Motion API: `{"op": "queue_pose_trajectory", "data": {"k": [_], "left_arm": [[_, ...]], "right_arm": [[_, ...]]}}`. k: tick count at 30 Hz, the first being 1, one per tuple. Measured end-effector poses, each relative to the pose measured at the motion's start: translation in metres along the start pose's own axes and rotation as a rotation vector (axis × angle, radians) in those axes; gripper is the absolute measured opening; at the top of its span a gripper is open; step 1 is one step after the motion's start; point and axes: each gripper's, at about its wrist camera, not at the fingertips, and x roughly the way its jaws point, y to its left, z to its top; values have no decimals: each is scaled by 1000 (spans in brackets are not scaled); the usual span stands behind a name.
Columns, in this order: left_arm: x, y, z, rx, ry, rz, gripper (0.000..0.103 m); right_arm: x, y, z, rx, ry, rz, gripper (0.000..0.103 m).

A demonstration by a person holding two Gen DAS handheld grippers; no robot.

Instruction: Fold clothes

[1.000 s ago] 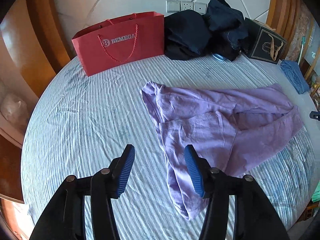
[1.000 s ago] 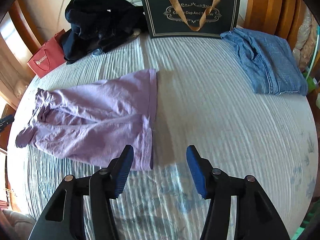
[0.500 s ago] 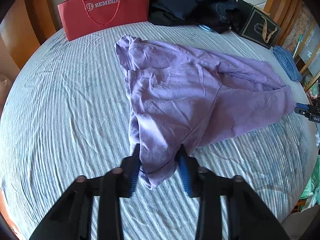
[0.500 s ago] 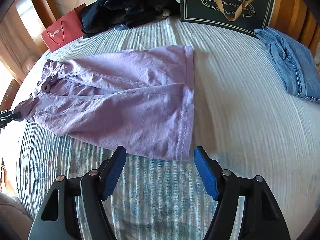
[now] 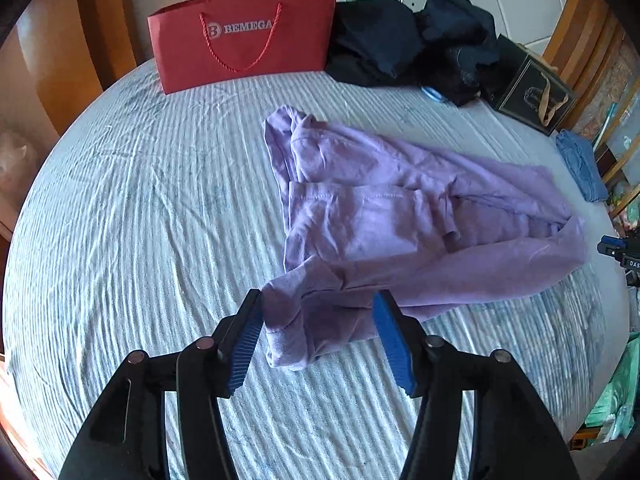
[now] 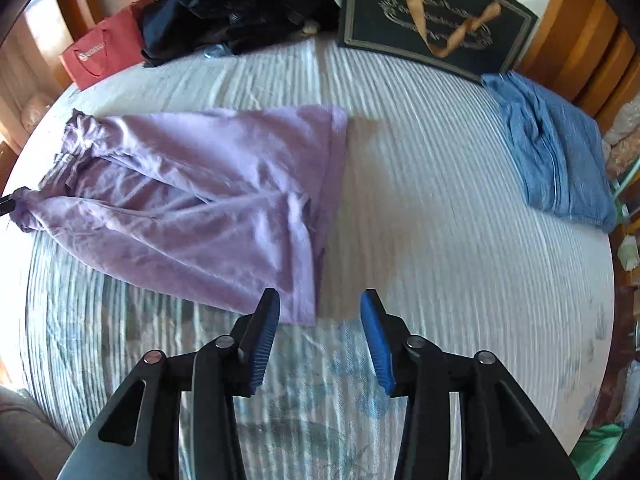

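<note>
1. Since the whole move plays out on it, I take the bed [image 5: 120, 208] first: a wide striped sheet, faintly wrinkled, with wooden frame panels around its edges and a padded white headboard behind.
2. Across the middle of the bed lies the purple garment [image 5: 400, 216], crumpled and unfolded, its long axis running side to side between my two claws.
3. At my left claw [image 5: 316, 316] one bunched end of the garment sits right between the blue pads, which stand apart and do not pinch the cloth; I judge this claw released.
4. At my right claw [image 6: 318, 312] the straight hem's near corner lies just ahead and slightly left of centre, touching neither pad; this claw is spread wide and empty too.
5. Each claw is nearest its own end, so I judge the next move a closing on both ends to stretch the cloth flat.
6. Along the headboard stand a red paper bag [image 5: 244, 36], a heap of dark clothes [image 5: 404, 44] and a black gift bag [image 6: 436, 24].
7. Folded blue denim [image 6: 556, 152] rests well apart at the right edge.
</note>
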Motion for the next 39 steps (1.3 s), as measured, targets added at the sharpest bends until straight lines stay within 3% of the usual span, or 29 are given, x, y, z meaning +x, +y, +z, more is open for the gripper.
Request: {"op": "queue_pose_trajectory", "data": {"k": [9,12,15,18,23,29,32,34,36,37,38,39], "left_arm": [[7,36,-28,-204,73,82,58],[5,37,-33,-260,61,67,58],[3,36,-32,-287,43,49,58],[6,40,-32,-332,48,26,58],[20,47,-32,-340,97,-4,58],[34,48,-23,-281,101,33,58],[40,44,-20,-250,99,6,58],[46,39,-19,-232,107,-15,57],[52,34,-19,-218,115,-38,35],[54,31,-19,-212,120,-52,13],[54,26,-18,-190,116,-44,6],[54,21,-17,-165,111,-34,6]], "right_arm": [[22,125,94,-221,-28,219,44],[41,174,117,-297,-3,262,54],[58,221,140,-386,29,269,54],[71,261,165,-458,60,272,32],[86,317,206,-567,85,281,32],[113,372,238,-660,110,300,33],[127,392,245,-694,116,322,41],[135,405,248,-715,113,339,52],[145,417,250,-740,116,339,54],[152,422,250,-753,127,325,54],[160,426,250,-765,138,310,50],[167,430,248,-777,157,293,20]]}}
